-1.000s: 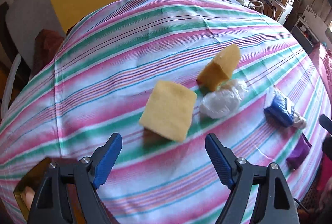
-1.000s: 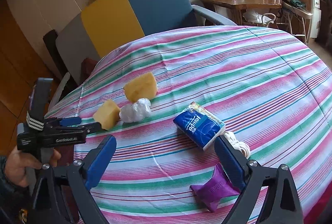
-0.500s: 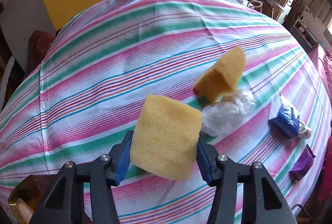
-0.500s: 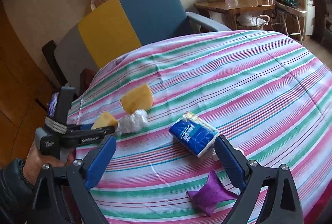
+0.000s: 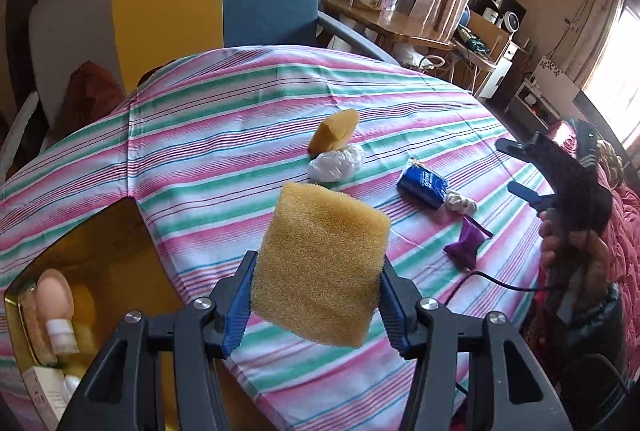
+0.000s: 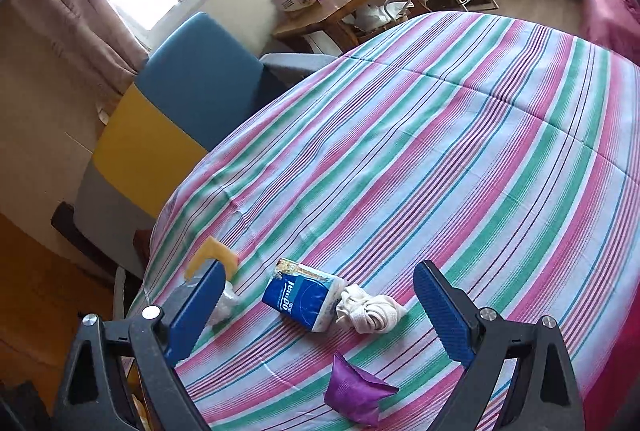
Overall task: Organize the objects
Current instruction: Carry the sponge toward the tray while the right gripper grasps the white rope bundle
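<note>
- The left tongs (image 5: 316,295) clamp a yellow sponge (image 5: 320,267) by its two side faces, lifted clear of the striped bench (image 5: 224,135) (apparently for carrying to the open box (image 5: 76,263) down-left).
- The right tongs (image 6: 316,315) gape wide, empty, with the blue tissue pack (image 6: 302,297) and white cord bundle (image 6: 370,313) just ahead between the jaws.
</note>
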Action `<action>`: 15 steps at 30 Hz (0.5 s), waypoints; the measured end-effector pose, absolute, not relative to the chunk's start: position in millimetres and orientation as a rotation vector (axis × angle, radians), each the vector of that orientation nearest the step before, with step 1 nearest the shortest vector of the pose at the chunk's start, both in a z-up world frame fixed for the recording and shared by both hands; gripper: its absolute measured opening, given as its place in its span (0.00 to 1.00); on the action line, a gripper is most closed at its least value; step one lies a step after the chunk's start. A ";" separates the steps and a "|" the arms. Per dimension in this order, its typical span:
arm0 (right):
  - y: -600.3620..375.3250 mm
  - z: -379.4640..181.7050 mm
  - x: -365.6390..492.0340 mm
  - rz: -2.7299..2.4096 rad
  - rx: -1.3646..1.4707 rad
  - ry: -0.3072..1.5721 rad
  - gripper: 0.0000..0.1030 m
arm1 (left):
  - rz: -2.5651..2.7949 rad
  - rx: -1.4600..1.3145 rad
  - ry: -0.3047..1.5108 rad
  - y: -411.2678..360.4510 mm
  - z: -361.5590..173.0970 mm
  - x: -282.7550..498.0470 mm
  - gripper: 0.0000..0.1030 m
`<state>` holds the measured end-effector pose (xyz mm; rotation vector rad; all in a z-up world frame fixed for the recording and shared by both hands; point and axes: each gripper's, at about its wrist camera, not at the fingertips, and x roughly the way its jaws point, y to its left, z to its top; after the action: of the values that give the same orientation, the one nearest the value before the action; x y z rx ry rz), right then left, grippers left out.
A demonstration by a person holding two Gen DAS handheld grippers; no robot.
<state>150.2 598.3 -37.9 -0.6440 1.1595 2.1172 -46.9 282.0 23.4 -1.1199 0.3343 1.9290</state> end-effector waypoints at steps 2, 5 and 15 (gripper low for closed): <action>596.4 -38.8 145.6 2.121 -0.670 1.139 0.93 | 1.936 -1.114 0.310 262.2 28.1 -37.9 0.54; 594.4 -43.6 138.4 2.124 -0.725 1.118 0.93 | 1.961 -1.116 0.268 232.2 30.1 -28.0 0.54; 595.7 -78.8 117.4 1.994 -1.017 0.973 0.76 | 2.011 -1.194 0.119 155.2 11.5 -18.6 0.54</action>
<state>117.4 595.7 -78.8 -1.0168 0.9729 1.9943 -18.6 155.2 11.5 -1.1937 0.1192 2.0111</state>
